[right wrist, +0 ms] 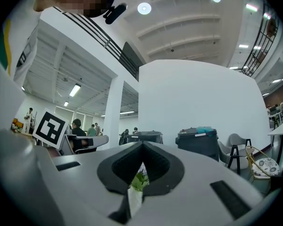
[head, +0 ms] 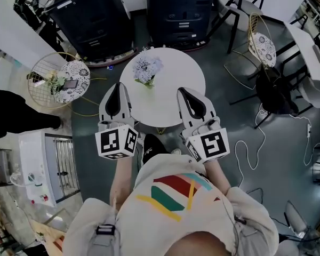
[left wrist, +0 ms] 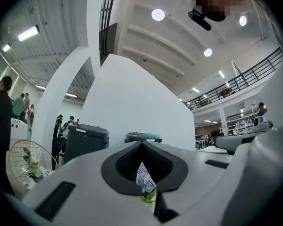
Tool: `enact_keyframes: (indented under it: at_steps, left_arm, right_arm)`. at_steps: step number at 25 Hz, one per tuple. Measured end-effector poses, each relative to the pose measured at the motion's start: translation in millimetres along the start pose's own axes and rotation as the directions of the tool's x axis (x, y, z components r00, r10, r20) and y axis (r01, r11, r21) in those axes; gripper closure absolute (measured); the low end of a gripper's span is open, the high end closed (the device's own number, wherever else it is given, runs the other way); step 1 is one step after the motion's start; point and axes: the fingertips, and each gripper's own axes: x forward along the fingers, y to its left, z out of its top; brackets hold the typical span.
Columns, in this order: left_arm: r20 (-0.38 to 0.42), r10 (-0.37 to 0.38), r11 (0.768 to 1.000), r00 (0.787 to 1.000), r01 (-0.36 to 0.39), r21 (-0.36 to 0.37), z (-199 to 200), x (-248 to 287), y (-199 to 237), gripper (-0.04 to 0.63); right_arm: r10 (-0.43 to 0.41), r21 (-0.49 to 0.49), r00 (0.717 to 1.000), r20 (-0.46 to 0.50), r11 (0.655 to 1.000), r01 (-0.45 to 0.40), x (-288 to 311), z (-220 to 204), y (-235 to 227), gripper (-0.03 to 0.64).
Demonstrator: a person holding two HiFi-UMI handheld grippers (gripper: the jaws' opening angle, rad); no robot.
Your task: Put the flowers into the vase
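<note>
White round counter point(head: 176, 79) in the head view carries one bunch of lilac flowers point(head: 148, 70), standing upright left of its middle. Two grippers hang over its near edge, the left gripper point(head: 117, 87) and the right gripper point(head: 182, 92). Beyond stand two dark bins point(head: 90, 20) and, either side, two wire chairs point(head: 58, 81).

Left gripper view: jaws closed tip to tip, empty; the flowers show ahead through the slot.

Right gripper view: jaws likewise closed and empty, green leaves visible beyond.

Probably an office atrium: mezzanine railing point(left wrist: 247, 74), desks point(head: 309, 52), round table point(head: 182, 79).
</note>
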Motion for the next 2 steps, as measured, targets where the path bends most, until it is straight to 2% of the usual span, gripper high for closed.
enact_keyframes:
  at_steps: [2]
  left_arm:
    - [0.006, 0.002, 1.000, 1.000, -0.002, -0.004, 2.5, 0.5, 0.9, 0.591]
  right_arm:
    - [0.002, -0.007, 1.000, 0.007, 1.000, -0.002, -2.6, 3.9, 1.9, 0.606]
